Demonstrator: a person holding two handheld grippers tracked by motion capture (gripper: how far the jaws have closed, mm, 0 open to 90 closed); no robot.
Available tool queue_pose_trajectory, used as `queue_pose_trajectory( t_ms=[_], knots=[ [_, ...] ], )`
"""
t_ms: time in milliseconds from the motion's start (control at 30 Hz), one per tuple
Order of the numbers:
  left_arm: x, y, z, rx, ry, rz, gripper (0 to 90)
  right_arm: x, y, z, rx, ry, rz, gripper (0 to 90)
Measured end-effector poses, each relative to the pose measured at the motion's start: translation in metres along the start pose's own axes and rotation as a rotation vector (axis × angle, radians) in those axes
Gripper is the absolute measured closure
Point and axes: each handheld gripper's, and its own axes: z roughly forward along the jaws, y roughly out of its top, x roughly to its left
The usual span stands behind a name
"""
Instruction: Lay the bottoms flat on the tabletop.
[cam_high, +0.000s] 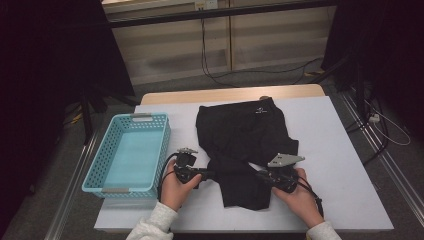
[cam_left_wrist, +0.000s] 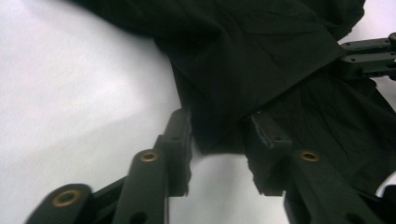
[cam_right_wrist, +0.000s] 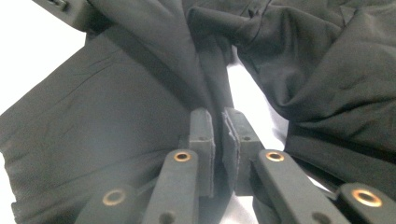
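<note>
High view: black shorts (cam_high: 245, 150) lie near the middle of a white table (cam_high: 340, 165), waistband at the far side, one leg folded toward the near edge. A blue basket (cam_high: 107, 170) stands left of the shorts, apart from them, with its near end close to the left hand (cam_high: 175, 190). The left gripper (cam_high: 207, 175) points right at the left edge of the folded leg. The right gripper (cam_high: 262, 176) points left at the right edge of the same leg; the right hand (cam_high: 297, 195) holds it, and a grey plate (cam_high: 285, 160) sits on top of it. Cables (cam_high: 215, 55) run across the floor beyond the table. Nothing stands between either gripper and the cloth.

Left gripper view: the jaws stand partly apart, with a corner of the shorts (cam_left_wrist: 261, 70) hanging between them. The pads do not press on it; bare table (cam_left_wrist: 70, 93) shows beneath. The right gripper (cam_left_wrist: 369, 56) enters at the upper right edge, on the cloth.

Right gripper view: the jaws stand narrow, nearly together, pinching a ridge of the shorts (cam_right_wrist: 140, 116) that rises from between the pads. More folded cloth lies at the right, with a strip of table (cam_right_wrist: 252, 98) between.
</note>
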Motion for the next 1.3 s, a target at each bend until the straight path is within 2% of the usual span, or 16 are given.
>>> queue_pose_trajectory(
  t_ms=[33, 67, 167, 367, 433, 500, 533, 633, 700, 800, 933, 1033, 1200, 1300],
  knots=[
    [-0.001, 0.000, 0.001, -0.002, 0.000, 0.005, 70.3, 0.000, 0.000, 0.000, -0.001, -0.001, -0.005, 80.7],
    [-0.001, -0.001, 0.002, 0.008, -0.004, -0.002, 77.1, 0.000, 0.000, 0.000, -0.004, 0.002, -0.003, 79.0],
    [-0.001, -0.001, 0.001, 0.013, -0.029, -0.024, 88.0, 0.002, 0.003, -0.003, -0.021, 0.001, -0.016, 73.4],
    [0.002, 0.001, -0.011, 0.020, -0.066, -0.053, 89.6, 0.007, 0.006, -0.005, -0.044, 0.009, -0.037, 69.5],
    [0.003, 0.001, -0.015, 0.017, -0.064, -0.051, 89.4, 0.008, 0.007, -0.005, -0.042, 0.012, -0.042, 69.2],
    [0.004, 0.001, -0.018, 0.016, -0.063, -0.056, 86.3, 0.010, 0.007, -0.004, -0.042, 0.026, -0.044, 68.2],
    [0.003, 0.000, -0.020, 0.013, -0.064, -0.058, 81.6, 0.010, 0.007, -0.004, -0.044, 0.032, -0.040, 68.1],
    [-0.002, -0.002, -0.023, 0.021, -0.056, -0.039, 73.2, 0.012, 0.008, -0.003, -0.039, 0.039, -0.041, 67.3],
    [-0.007, -0.003, -0.025, 0.037, -0.065, -0.024, 70.4, 0.013, 0.008, -0.003, -0.043, 0.043, -0.042, 67.0],
    [-0.014, -0.006, -0.026, 0.030, -0.060, -0.002, 64.3, 0.013, 0.009, -0.005, -0.052, 0.039, -0.041, 65.3],
    [-0.025, -0.013, -0.018, 0.027, -0.064, 0.033, 56.5, 0.012, 0.009, -0.009, -0.065, 0.029, -0.033, 62.0],
    [-0.032, -0.019, -0.006, 0.020, -0.033, 0.079, 50.1, 0.012, 0.008, -0.011, -0.072, 0.017, -0.027, 60.0],
    [-0.043, -0.022, 0.004, 0.007, -0.001, 0.118, 53.1, 0.008, 0.007, -0.014, -0.080, 0.004, -0.016, 58.5],
    [-0.047, -0.024, 0.007, -0.002, 0.022, 0.128, 64.7, 0.005, 0.005, -0.016, -0.080, -0.003, -0.008, 57.6]
  ],
)
